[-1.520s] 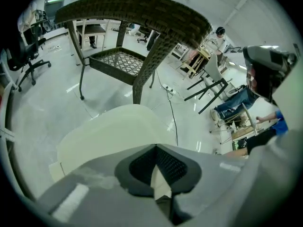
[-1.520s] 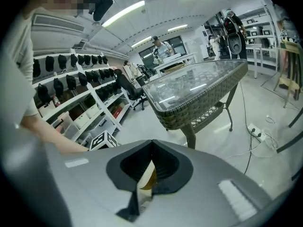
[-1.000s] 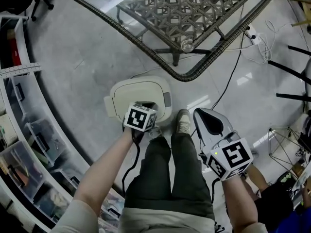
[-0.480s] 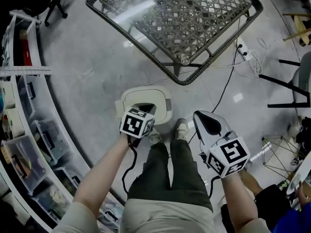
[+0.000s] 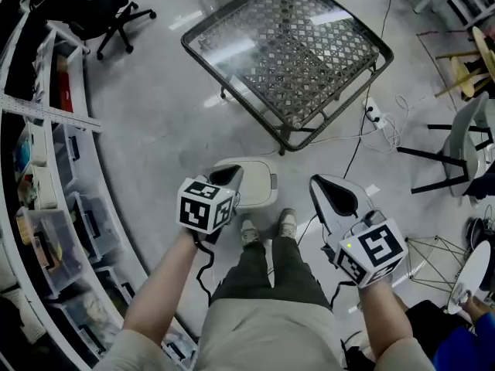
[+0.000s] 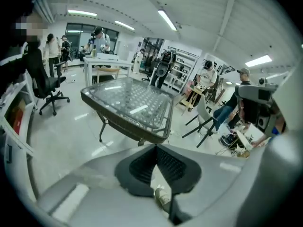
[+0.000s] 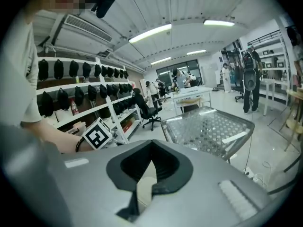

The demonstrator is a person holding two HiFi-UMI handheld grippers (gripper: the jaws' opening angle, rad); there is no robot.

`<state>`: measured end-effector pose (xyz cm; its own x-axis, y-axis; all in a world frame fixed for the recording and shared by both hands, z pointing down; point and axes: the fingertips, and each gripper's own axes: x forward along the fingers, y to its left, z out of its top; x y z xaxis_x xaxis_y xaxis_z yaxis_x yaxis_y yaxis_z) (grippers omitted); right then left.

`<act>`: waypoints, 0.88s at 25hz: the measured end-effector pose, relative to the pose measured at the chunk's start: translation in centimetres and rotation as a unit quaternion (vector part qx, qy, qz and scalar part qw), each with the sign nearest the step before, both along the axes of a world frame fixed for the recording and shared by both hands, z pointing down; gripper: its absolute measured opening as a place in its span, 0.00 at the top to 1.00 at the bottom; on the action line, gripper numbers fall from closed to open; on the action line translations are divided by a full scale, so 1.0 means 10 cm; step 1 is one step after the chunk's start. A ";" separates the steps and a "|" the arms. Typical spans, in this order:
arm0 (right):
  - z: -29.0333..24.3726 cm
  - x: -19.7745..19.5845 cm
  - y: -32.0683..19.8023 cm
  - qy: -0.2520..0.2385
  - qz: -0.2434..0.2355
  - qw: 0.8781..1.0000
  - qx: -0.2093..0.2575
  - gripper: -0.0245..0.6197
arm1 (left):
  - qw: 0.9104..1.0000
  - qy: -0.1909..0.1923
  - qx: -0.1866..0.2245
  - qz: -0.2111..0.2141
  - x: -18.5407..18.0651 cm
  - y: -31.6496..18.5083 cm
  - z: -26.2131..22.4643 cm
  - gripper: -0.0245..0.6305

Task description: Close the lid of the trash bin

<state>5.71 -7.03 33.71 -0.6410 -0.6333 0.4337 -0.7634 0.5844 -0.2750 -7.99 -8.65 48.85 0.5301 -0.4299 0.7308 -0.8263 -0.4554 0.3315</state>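
Grey floor below a glass-topped table (image 5: 290, 52); the trash bin (image 5: 257, 185) is seen with its lid down, just ahead of the person's shoes (image 5: 267, 228).
The left gripper (image 5: 224, 178) is held over the bin's left edge and the right gripper (image 5: 325, 189) apart to its right; both pairs of jaws are pressed together, empty.

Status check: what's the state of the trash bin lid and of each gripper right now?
trash bin lid: down, lying flat, looks closed.
left gripper: shut, nothing between its jaws; overlaps the lid's left side in the head view.
right gripper: shut, nothing between its jaws; held off to the lid's right, apart from it.
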 end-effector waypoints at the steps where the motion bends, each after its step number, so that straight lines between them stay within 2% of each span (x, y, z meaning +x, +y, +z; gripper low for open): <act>1: -0.19 -0.03 0.00 -0.003 -0.002 1.000 0.013 0.96 | 1.000 0.004 0.013 -0.004 -0.03 -0.01 -0.20 0.96; 6: -1.07 -0.16 0.06 -0.021 -0.004 0.997 0.073 0.96 | 0.996 0.021 0.082 -0.014 -0.17 0.04 -1.17 0.96; 11: -1.78 -0.24 0.14 -0.056 -0.001 0.991 0.123 0.96 | 0.986 -0.008 0.164 -0.009 -0.32 0.15 -1.97 0.96; 17: -2.45 -0.34 0.26 -0.084 -0.021 0.980 0.177 0.96 | 0.966 -0.031 0.258 -0.009 -0.42 0.35 -2.88 0.96; 22: -2.94 -0.39 0.38 -0.090 -0.037 0.970 0.224 0.96 | 0.941 -0.041 0.336 -0.016 -0.44 0.47 -3.56 0.96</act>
